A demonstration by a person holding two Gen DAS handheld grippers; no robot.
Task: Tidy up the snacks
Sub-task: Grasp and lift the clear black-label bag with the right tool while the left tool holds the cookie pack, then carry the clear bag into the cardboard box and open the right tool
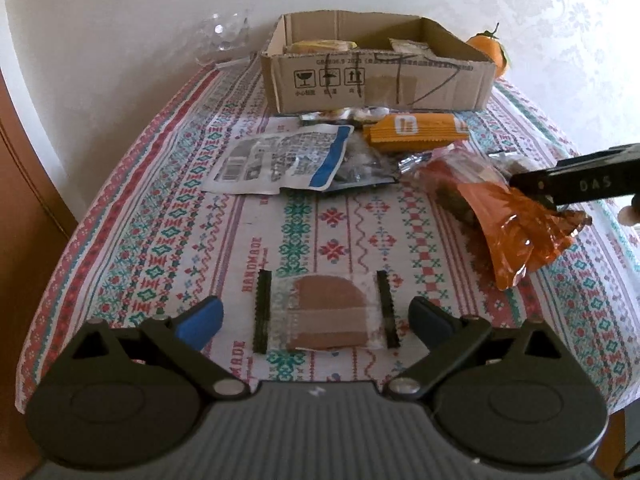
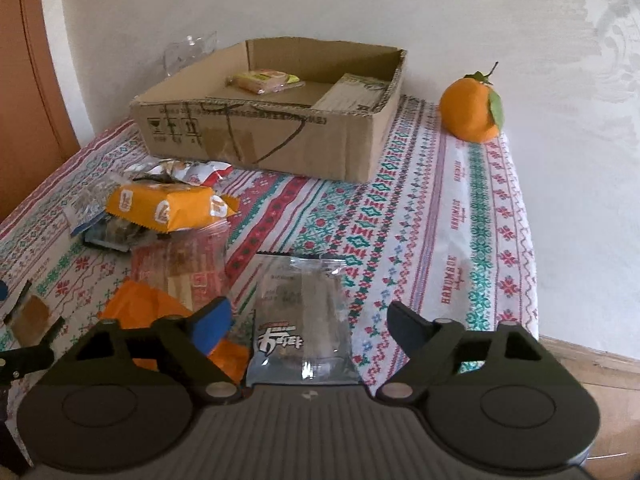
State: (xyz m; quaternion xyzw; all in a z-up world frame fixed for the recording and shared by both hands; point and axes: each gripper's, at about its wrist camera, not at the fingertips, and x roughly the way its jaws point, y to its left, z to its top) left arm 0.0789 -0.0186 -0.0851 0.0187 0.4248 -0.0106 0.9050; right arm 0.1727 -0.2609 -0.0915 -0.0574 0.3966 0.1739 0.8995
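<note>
Cardboard box (image 1: 376, 68) at 12 o'clock | cloth (image 1: 256, 264) reads "HANDMADE" | your left gripper (image 1: 316, 320) gapes around clear biscuit packet (image 1: 326, 322) | your right gripper (image 2: 310, 322) wide over silver pouch (image 2: 302, 320) | bare cloth toward 2 o'clock edge

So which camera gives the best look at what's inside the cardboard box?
The right wrist view: it looks down into the cardboard box, showing a yellow snack pack and a pale packet. The left wrist view sees mainly its front wall, contents barely peeking over.
</note>
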